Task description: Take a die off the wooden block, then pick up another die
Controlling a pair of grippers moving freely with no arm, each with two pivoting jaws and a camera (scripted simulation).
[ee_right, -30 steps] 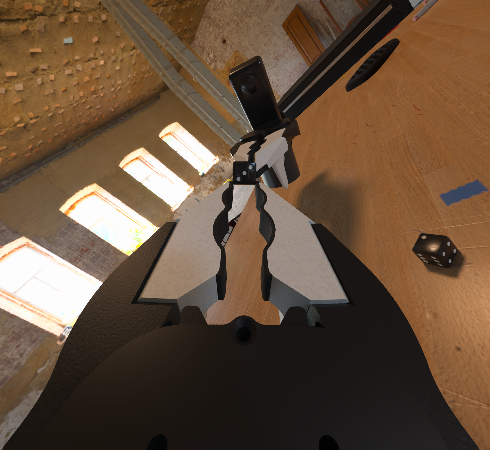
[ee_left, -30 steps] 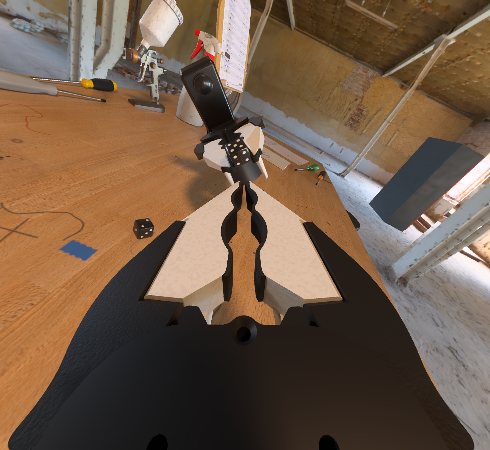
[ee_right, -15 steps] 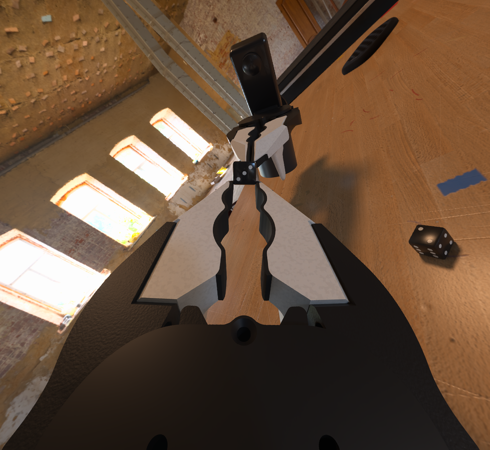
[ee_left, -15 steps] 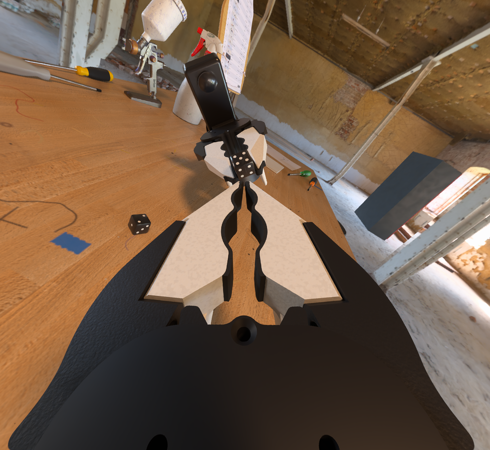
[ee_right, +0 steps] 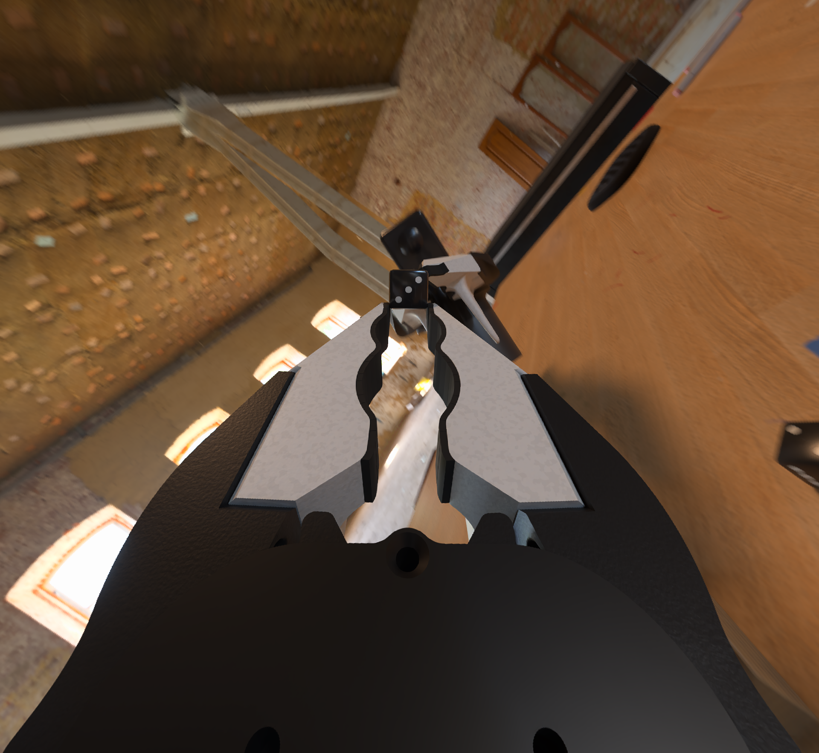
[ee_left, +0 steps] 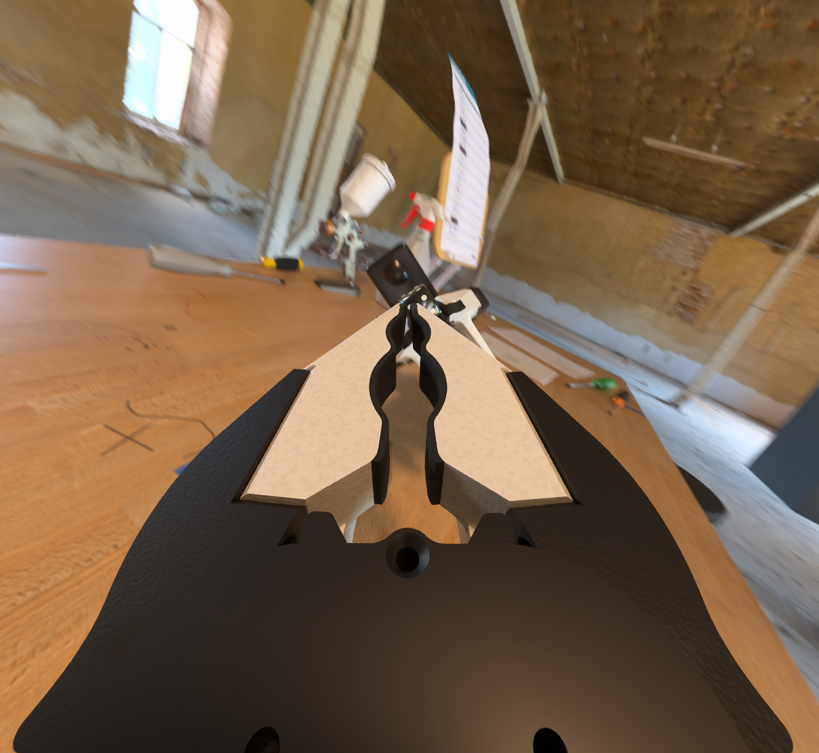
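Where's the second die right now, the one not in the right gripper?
In the right wrist view, the second die lies on the wooden table at the frame's right edge, partly cut off, below a blue patch.

Right gripper (ee_right: 407,310) holds a die (ee_right: 407,287) between its fingertips, above the table (ee_right: 664,333). Second die (ee_right: 800,452) lies on the table to the right, at the frame edge. Left gripper (ee_left: 408,308) sits tip to tip opposite the right gripper. Behind it on the table: paint spray gun (ee_left: 356,217), spray bottle (ee_left: 423,217), clipboard (ee_left: 465,182) standing right of the bottle. Screwdriver (ee_left: 279,262) lies far left of the spray gun. Two small screwdrivers (ee_left: 600,383) lie near the table's right edge.
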